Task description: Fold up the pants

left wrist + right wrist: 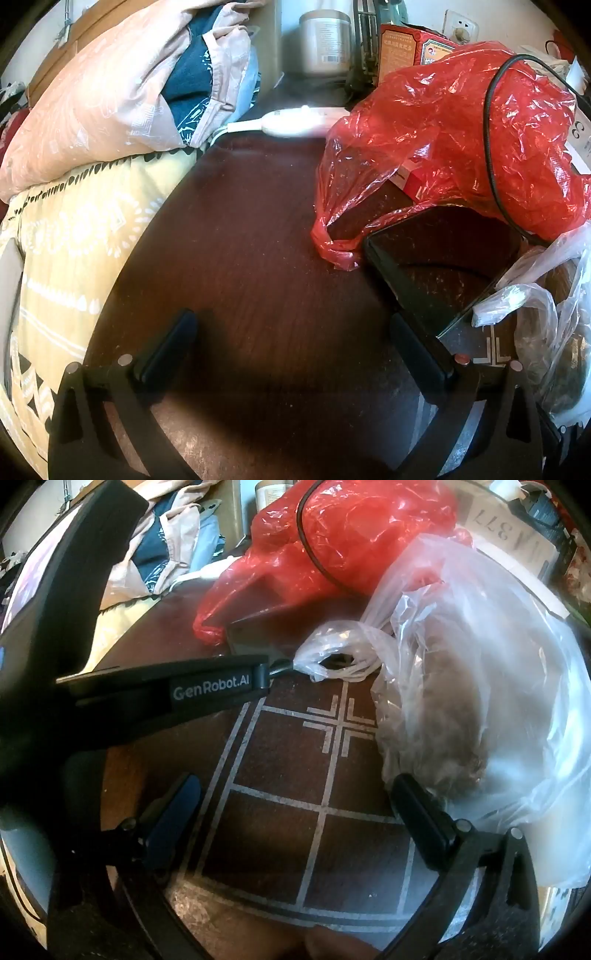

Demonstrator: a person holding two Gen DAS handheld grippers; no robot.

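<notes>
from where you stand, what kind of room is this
Most likely a lived-in bedroom: a dark wooden table stands right beside a bed with a yellow patterned sheet and a piled pink quilt. A red plastic bag clutters the table.

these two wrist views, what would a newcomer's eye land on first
The crumpled red plastic bag at the far side of the dark table, with a black cable looped over it. Next the clear plastic bag of grey stuff on the right, close to the right gripper, its jaws wide and empty. No pants can be made out.
</notes>
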